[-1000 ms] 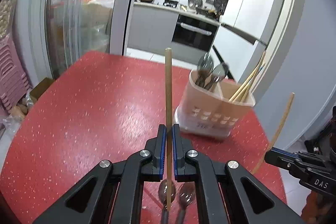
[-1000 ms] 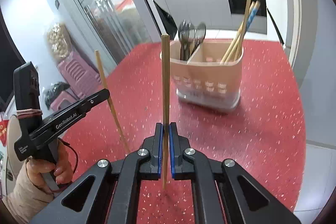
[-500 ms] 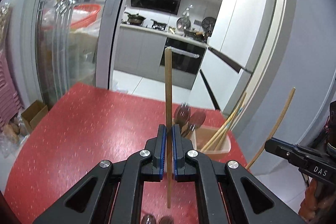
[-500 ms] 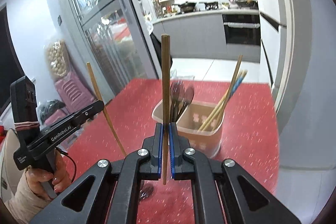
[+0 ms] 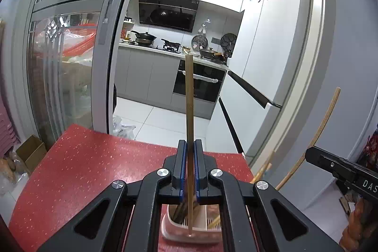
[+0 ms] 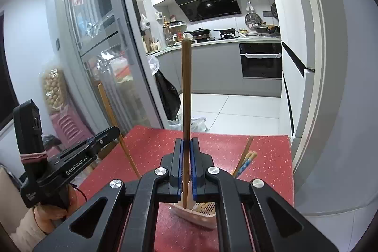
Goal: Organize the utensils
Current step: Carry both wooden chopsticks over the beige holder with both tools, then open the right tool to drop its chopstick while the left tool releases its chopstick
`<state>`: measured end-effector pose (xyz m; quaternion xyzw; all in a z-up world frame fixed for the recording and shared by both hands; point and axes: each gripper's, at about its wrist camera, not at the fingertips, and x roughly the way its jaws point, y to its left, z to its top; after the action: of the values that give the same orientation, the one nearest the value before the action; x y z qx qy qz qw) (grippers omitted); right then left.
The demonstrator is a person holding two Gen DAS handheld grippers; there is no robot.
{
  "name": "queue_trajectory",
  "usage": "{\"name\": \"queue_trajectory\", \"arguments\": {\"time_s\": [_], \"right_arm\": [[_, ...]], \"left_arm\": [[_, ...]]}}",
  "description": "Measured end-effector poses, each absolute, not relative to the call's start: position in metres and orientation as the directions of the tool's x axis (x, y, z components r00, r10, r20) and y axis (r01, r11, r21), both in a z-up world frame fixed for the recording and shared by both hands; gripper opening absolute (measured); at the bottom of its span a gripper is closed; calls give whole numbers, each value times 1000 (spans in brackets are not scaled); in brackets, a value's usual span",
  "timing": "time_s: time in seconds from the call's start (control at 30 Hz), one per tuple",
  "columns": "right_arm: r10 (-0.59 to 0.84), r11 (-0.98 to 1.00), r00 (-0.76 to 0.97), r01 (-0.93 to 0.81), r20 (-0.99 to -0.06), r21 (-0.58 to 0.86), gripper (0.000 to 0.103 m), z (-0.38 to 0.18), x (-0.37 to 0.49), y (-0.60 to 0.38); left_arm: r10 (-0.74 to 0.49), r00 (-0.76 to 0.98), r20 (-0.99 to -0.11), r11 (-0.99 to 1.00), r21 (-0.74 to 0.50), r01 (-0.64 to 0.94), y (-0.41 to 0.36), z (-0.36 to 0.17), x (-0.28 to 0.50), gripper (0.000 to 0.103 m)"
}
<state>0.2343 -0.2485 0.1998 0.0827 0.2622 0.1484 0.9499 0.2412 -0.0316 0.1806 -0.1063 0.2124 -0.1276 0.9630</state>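
Note:
My left gripper [image 5: 189, 148] is shut on a light wooden chopstick [image 5: 189, 100] that stands upright between its blue pads. Its lower end hangs just above the pink utensil holder [image 5: 189, 236], which shows low between the arms. My right gripper [image 6: 186, 145] is shut on a darker chopstick [image 6: 186, 91], also upright, its tip over the same holder [image 6: 200, 216]. Several chopsticks [image 6: 244, 158] lean out of the holder's right compartment. Each view shows the other gripper at its edge: the right one [image 5: 309, 156] and the left one [image 6: 117, 131].
The holder stands on a red speckled table [image 5: 89, 157] whose far edge meets a glass sliding door [image 5: 70, 67]. A kitchen with an oven [image 5: 200, 84] lies beyond. A grey wall and fridge [image 5: 271, 39] are close on the right. A hand [image 6: 49, 214] grips the left tool.
Both grippers have risen with their chopsticks and moved forward over the holder. The holder has dropped from mid-frame to the bottom, under the arms. The spoons on the table have left the view.

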Motion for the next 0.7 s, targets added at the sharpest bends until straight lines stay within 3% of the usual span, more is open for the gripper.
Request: {"name": "queue_trajectory", "arguments": {"time_s": [0.4, 0.7], "right_arm": [[316, 941, 792, -191, -523, 278, 6, 146, 282, -250], [329, 933, 730, -155, -598, 324, 6, 99, 305, -254]], "left_arm": [[-265, 891, -369, 958, -205, 200, -56, 153, 275, 31], [-263, 852, -454, 963, -173, 205, -69, 118, 290, 31]]}}
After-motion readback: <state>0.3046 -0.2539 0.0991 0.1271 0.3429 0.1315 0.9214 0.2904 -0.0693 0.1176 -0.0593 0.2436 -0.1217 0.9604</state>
